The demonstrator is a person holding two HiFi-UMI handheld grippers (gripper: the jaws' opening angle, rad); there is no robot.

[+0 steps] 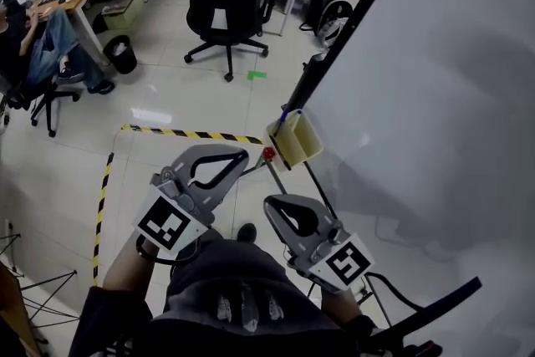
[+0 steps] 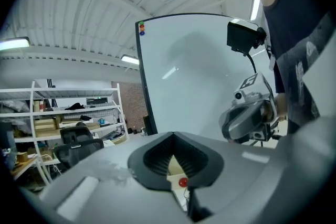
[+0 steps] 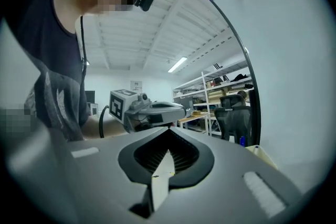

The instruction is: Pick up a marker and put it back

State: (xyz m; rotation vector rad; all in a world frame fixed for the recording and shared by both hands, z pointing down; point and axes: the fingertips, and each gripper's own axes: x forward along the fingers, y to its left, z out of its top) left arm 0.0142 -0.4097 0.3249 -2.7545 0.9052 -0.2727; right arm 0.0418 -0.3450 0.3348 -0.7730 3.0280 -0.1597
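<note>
Head view: the smooth grey left gripper (image 1: 242, 154) and right gripper (image 1: 273, 206) were held shut, empty, just below the boxy yellow holder (image 1: 296, 143) at the whiteboard (image 1: 435, 79)'s black edge.

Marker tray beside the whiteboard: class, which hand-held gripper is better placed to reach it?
Left, probably. The left hand-held gripper points straight at the tray and sits nearer; the right hand-held gripper has it off to one side. Both are shut.
</note>
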